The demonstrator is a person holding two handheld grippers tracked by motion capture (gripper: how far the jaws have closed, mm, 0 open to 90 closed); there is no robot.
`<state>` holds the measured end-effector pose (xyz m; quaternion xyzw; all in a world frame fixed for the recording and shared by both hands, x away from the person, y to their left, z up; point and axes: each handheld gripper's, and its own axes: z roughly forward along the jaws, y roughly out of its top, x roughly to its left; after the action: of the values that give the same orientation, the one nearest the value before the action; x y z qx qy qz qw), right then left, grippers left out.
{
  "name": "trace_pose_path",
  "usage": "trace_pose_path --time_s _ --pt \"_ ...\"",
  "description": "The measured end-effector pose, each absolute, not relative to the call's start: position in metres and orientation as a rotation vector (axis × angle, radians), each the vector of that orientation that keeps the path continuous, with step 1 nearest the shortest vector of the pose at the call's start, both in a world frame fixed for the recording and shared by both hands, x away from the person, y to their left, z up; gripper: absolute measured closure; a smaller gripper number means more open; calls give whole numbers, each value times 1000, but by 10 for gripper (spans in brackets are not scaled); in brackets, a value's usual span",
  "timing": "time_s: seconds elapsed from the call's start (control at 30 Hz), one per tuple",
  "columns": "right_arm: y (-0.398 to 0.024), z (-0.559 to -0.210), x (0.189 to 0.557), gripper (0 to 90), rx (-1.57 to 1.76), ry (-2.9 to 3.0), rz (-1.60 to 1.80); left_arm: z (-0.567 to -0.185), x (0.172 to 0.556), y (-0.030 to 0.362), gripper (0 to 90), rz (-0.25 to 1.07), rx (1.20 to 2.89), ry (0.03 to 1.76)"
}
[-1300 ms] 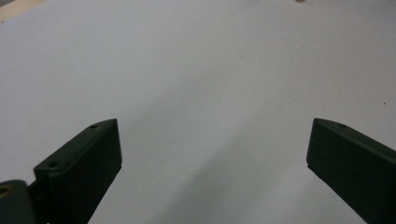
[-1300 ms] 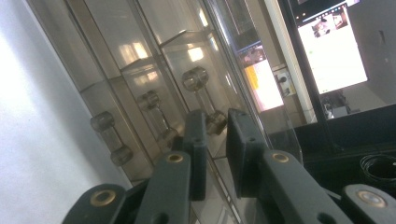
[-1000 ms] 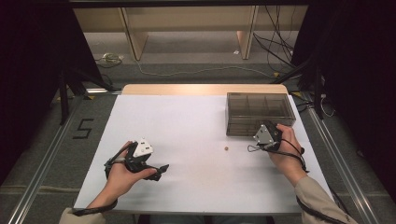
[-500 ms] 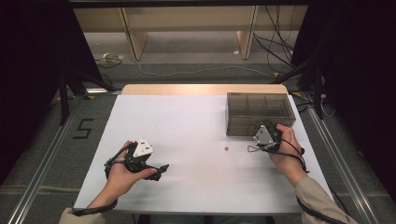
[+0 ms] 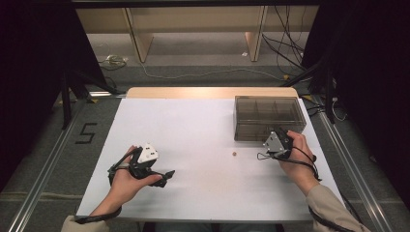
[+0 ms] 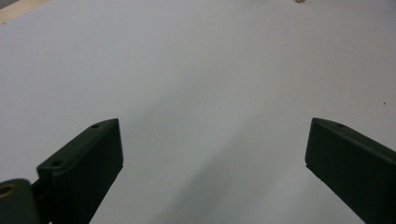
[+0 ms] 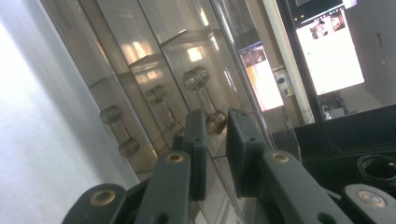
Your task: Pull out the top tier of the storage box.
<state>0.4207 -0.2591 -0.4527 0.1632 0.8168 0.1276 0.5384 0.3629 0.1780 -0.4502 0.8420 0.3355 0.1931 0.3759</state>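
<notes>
Rig: I run two hand-held grippers over a white table (image 5: pixel 203 125), seen from the high view plus both gripper views.

L gripper (image 5: pixel 167 175): low at the near-left of the table, lying about level, nose toward table centre. Jaws stand wide apart in the left gripper view, nothing betw. them but bare tabletop. They have just been closing a little, still w/ nothing between.

R gripper (image 5: pixel 280 133): at the near edge of the smoky clear box (image 5: pixel 270 116), far-right of the table. In the right gripper view the jaws are nearly together, a thin gap left; the box's front wall or lid edge seems to run up thru that gap. Whether the pads press on it, I cannot tell.

Box: closed as far as I can judge, divided into compartments, hinge-like pins visible thru the plastic. My read: R is set there to lift or steady the lid.

Small item (image 5: pixel 234 154): tiny tan piece lying loose on the table, betw. the two grippers, nearer R, just in front of the box. Also at the top edge of the left gripper view (image 6: pixel 299 1).

Judgement: L jaws aimed that way suggest a pickup approach; item not yet reached, well apart from L.

Risk: item is small; a wide-jaw pinch may flick it.
</notes>
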Motion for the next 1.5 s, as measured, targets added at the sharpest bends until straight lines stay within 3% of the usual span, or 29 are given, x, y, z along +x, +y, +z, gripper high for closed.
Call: trace_pose_path --time_s 0.3,0.43,0.6,0.93,1.5 --pt "-260 -452 416 825 383 1942 300 -450 363 178 42 495 2153 860" --pt "-263 -453 415 746 377 1944 301 -450 363 178 42 496 2152 859" --pt "-261 -453 417 720 378 1935 305 -450 363 178 42 495 2160 856" --pt "-256 -454 423 788 355 1933 277 -451 363 177 47 491 2163 855" --pt "-256 -454 415 794 349 1933 265 -450 363 178 48 497 2157 857"
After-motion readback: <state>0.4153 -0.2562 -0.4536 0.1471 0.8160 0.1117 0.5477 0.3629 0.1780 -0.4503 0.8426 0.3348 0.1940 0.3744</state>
